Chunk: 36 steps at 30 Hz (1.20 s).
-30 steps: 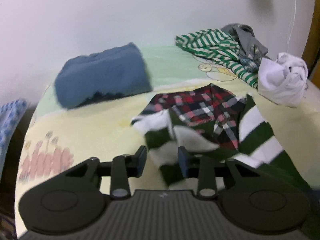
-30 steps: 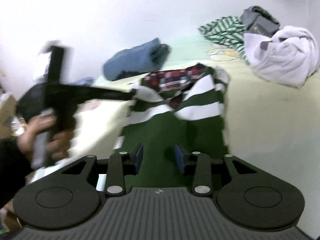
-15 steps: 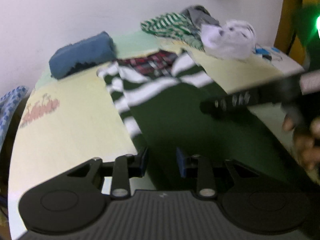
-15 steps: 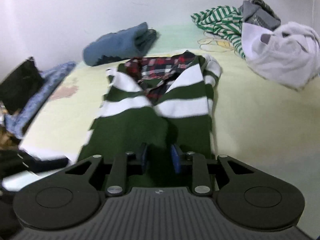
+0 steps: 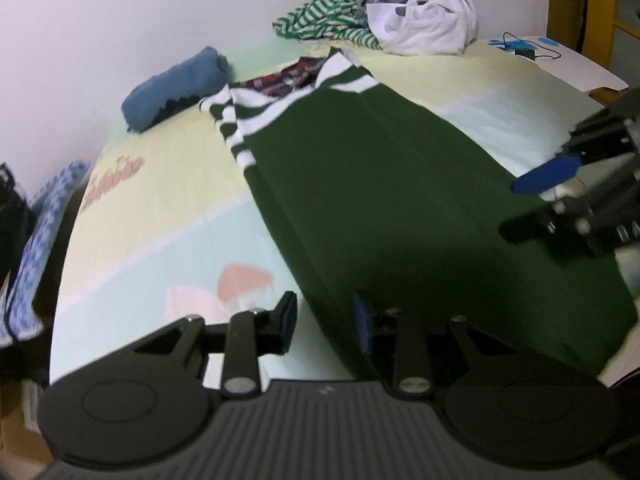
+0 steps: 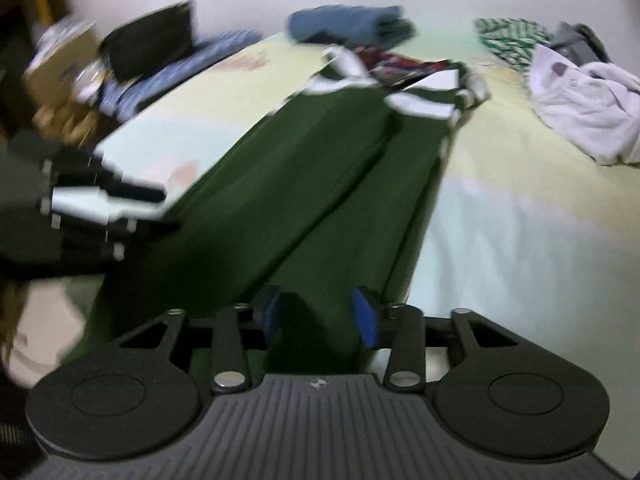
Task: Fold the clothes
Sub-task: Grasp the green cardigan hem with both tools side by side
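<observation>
While the green garment (image 5: 380,184) lies stretched lengthwise on the bed (image 5: 160,200), its hem end nearest both tools and its striped collar end far ahead of the jaws, the fold is judged not yet begun.

Left gripper (image 5: 324,320): jaws part-spread; the garment's left hem edge runs between them, but no press of the pads on the cloth can be seen. Whether the cloth is held cannot be told with certainty; it is read as not gripped.

Right gripper (image 6: 318,314): jaws opening, with the right hem portion of the cloth lying between and beneath them; the pads stand clear of it.

Risks noted:
- If the hem is let go unevenly, the cloth may be dragged askew, and the long ridges seen ahead of the right jaws would be folded in.
- A plaid garment (image 5: 288,76) lies under the collar end, far ahead of the jaws; it could be caught up when the green piece is folded or pulled.
- Near the bed edge, the hem appears to overhang below the left jaws; slippage off the bed is possible once it is released.
- The unfolded pile (image 5: 400,28) at the far right and the folded blue item (image 5: 176,84) at the far left are well clear.
</observation>
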Each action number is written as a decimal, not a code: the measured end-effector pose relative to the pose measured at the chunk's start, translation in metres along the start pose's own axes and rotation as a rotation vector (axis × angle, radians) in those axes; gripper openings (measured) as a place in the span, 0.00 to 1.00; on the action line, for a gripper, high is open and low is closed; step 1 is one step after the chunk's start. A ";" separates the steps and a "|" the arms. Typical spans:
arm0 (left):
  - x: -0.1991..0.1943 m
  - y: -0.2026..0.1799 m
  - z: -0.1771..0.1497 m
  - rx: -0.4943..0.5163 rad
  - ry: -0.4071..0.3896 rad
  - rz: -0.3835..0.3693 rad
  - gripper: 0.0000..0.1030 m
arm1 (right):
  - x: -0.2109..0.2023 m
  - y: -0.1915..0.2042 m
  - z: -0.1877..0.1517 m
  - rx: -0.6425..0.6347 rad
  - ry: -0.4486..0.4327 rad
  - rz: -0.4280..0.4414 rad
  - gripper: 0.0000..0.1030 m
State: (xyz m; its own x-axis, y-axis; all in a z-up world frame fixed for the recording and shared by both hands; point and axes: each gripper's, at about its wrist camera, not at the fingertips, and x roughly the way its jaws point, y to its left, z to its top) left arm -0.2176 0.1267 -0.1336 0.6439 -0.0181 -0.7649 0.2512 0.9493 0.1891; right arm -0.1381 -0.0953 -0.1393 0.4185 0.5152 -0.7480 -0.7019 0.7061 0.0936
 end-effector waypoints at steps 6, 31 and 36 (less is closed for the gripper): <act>-0.025 -0.014 -0.021 -0.109 0.034 -0.002 0.31 | -0.021 0.002 -0.032 -0.005 0.015 0.030 0.58; -0.037 0.004 -0.053 -0.398 0.116 -0.158 0.47 | -0.034 -0.005 -0.053 0.062 0.085 0.296 0.53; -0.037 0.007 -0.054 -0.376 0.131 -0.180 0.48 | -0.030 -0.004 -0.050 0.070 0.075 0.306 0.51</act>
State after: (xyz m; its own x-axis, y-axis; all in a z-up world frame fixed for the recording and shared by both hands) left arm -0.2784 0.1510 -0.1370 0.5106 -0.1765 -0.8415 0.0545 0.9834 -0.1732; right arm -0.1766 -0.1375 -0.1502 0.1489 0.6732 -0.7243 -0.7462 0.5571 0.3645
